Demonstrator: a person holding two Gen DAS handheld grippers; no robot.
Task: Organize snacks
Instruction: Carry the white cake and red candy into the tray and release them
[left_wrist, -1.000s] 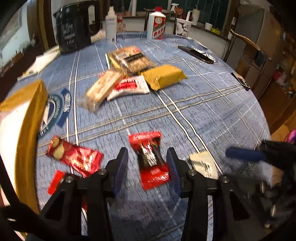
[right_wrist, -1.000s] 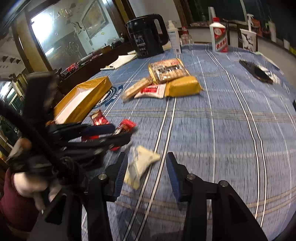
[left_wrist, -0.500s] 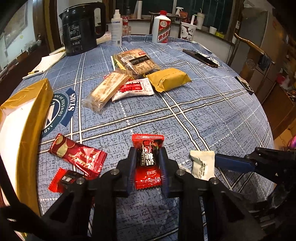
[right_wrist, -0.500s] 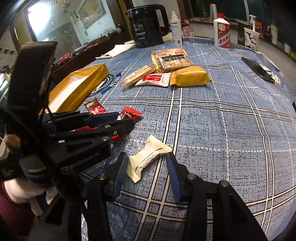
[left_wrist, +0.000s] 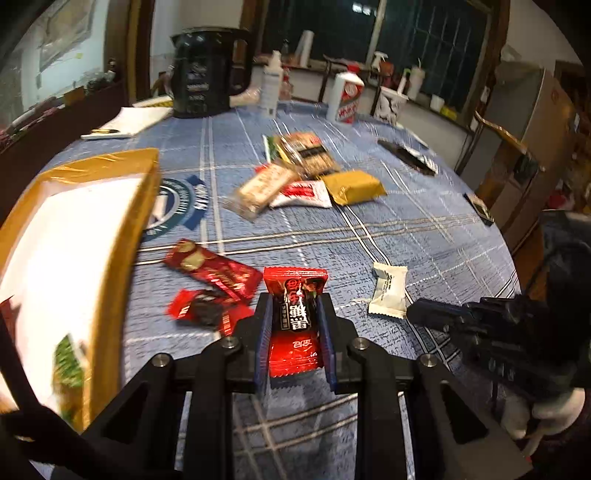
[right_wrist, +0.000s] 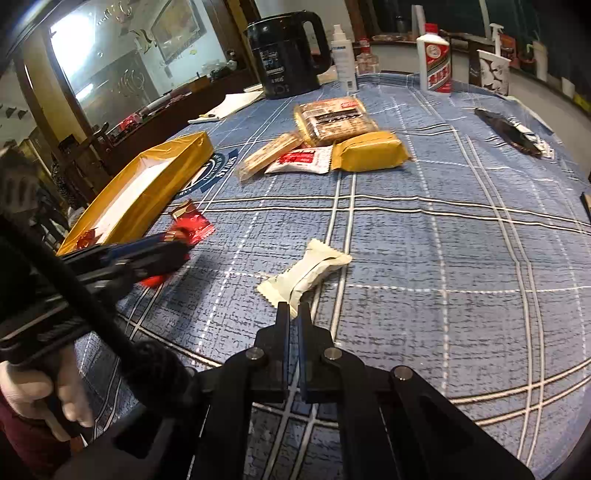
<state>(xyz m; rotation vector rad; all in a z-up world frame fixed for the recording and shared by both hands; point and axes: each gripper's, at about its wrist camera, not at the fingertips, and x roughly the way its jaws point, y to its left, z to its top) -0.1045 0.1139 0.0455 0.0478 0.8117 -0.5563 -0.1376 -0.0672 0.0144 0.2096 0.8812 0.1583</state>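
Far left, the yellow box (left_wrist: 110, 258) is parked with its open white inside facing up, so it's pretty clearly meant as the drop spot; something green and something red are already glimpsed inside, too blurred to name. Just right of its wall, two red wrappers (left_wrist: 214, 271) are left loose on the blue checked tablecloth (left_wrist: 424, 229), probably queued for later.

In the middle, the red snack packet (left_wrist: 293, 325) is pinched by the left gripper (left_wrist: 293, 325), fingers pressed onto both long sides. It looks lifted a bit off the cloth, though that can't be confirmed.

Further right, the white packet (right_wrist: 306, 271) is nipped at its near crimped end by the right gripper (right_wrist: 293, 314), fingers nearly pressed together. Most of it is lying on the cloth, so only the thin seal seems caught, which could slip.

Far back, the bigger snacks (right_wrist: 332, 144) are clustered, untouched.
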